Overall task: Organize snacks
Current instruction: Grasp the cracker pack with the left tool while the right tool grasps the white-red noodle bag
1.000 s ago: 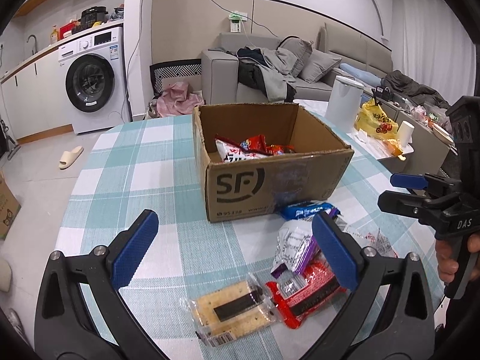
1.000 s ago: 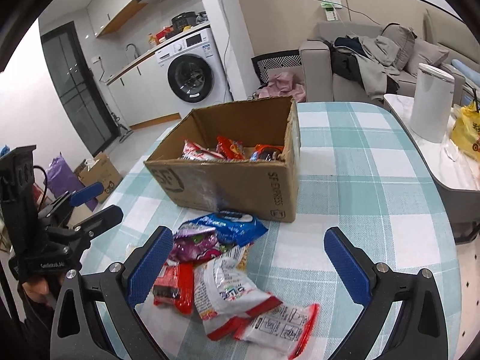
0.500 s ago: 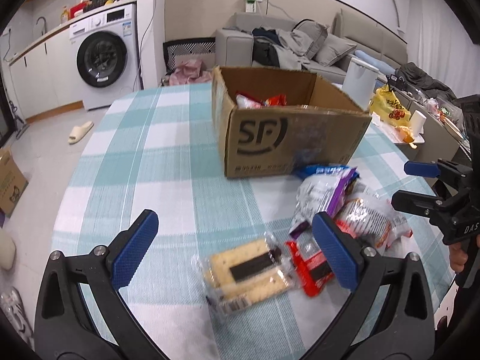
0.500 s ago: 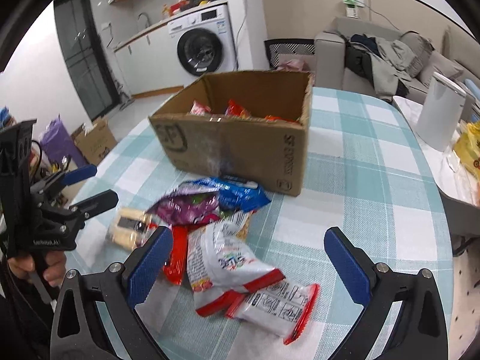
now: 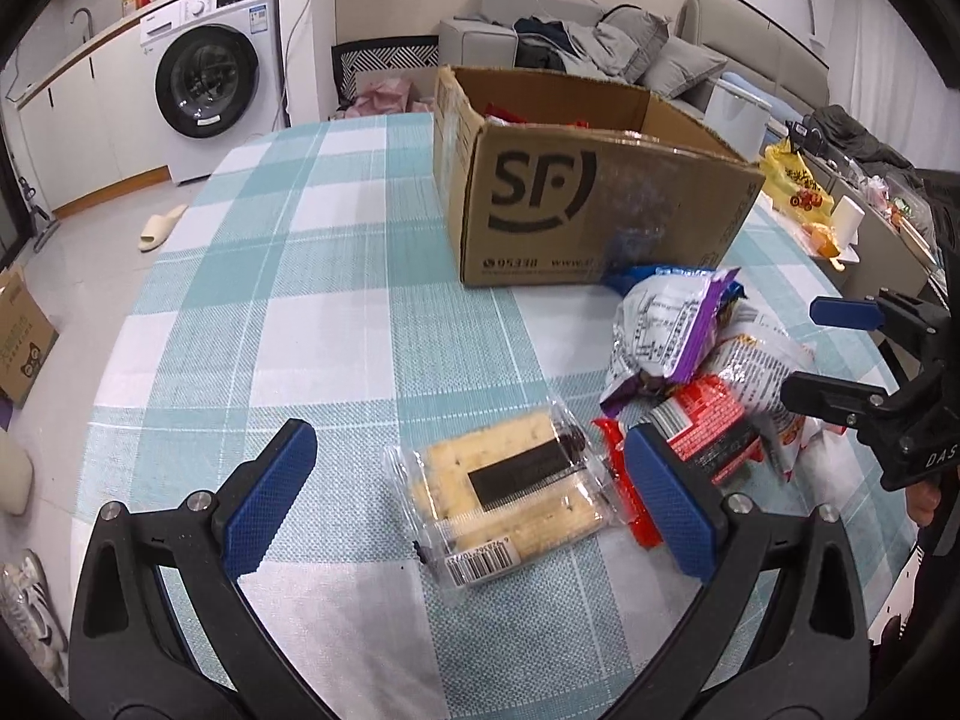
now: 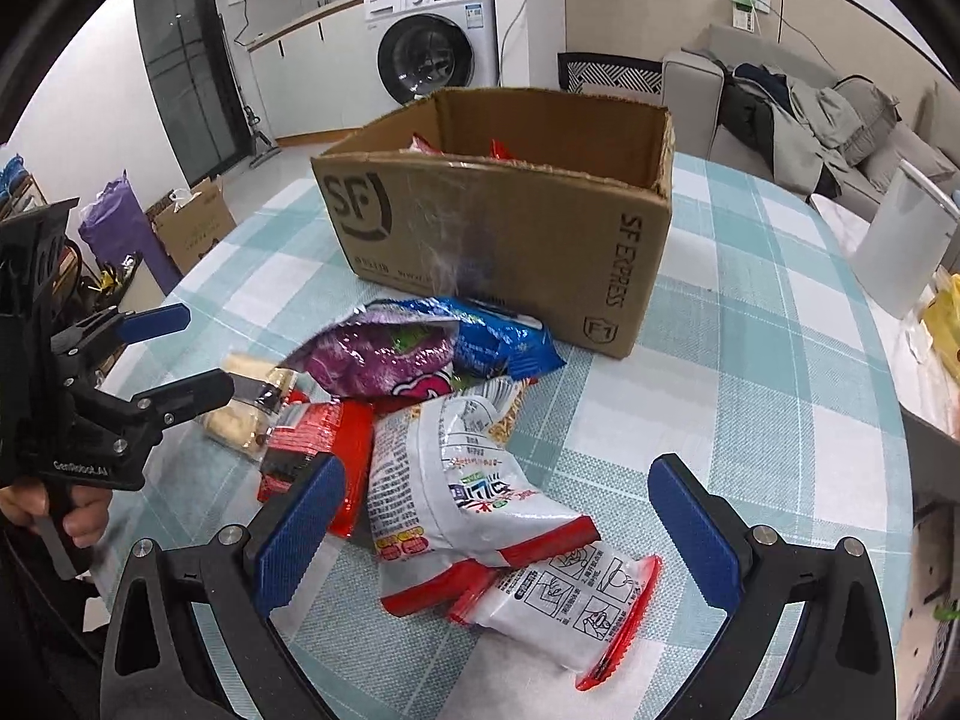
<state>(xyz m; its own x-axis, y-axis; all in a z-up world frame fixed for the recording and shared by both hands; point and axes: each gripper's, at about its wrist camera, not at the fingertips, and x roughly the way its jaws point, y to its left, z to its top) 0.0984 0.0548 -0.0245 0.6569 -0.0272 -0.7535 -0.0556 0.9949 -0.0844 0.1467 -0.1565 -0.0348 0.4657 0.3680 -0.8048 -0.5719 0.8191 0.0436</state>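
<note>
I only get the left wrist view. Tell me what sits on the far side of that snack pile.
Observer: A small white packet with red edges lies closest to the right hand-held gripper, whose jaws are open.
Operator: Report the purple bag's other face.
Observer: The purple bag is glossy purple there, with pink and green print.
Operator: Now give me the blue bag.
Observer: The blue bag lies at the foot of the cardboard box, partly under the purple bag.

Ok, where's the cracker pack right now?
Left wrist view: the cracker pack lies on the tablecloth between the open left gripper fingers, beside the red packet.
</note>
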